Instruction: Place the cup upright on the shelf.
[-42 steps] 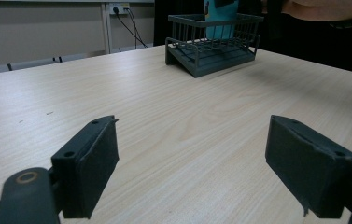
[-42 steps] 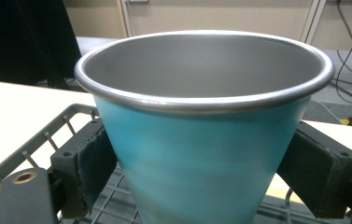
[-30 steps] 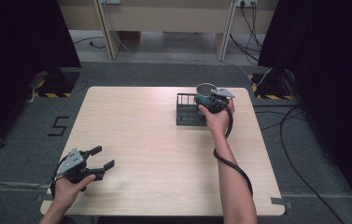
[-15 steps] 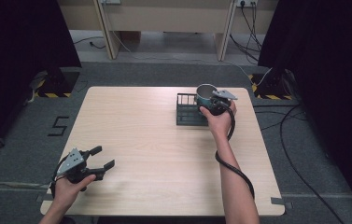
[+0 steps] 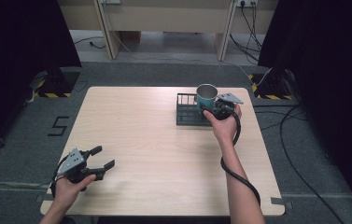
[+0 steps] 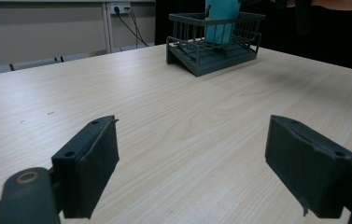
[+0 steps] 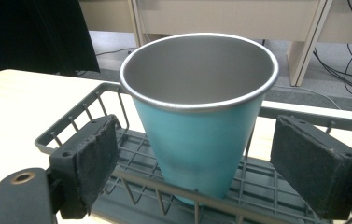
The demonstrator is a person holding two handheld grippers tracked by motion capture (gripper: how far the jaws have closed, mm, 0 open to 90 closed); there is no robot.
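Item 1: teal cup (image 7: 200, 116), metal-lined, upright, standing inside the wire rack (image 5: 187, 114); its base sits on the rack floor, toward the rack's right end.

Item 2: wire rack, dark grey, on the far right part of the desk (image 5: 155, 154). It holds the cup alone.

Item 3: right tool (image 5: 215, 111), at the near right corner of the rack. Its jaws are spread wide to either side of the cup, with clear gaps between pads and cup wall, so it is gripping nothing.

Item 4: left tool (image 5: 100, 157), well apart from the rack, at the desk's near left corner. Its jaws are parted with nothing between them, low over bare desk.

Status, as judged: the cup is placed in the rack and free of the right tool. What seems left is for the right tool to draw clear of the rack without nudging the cup.
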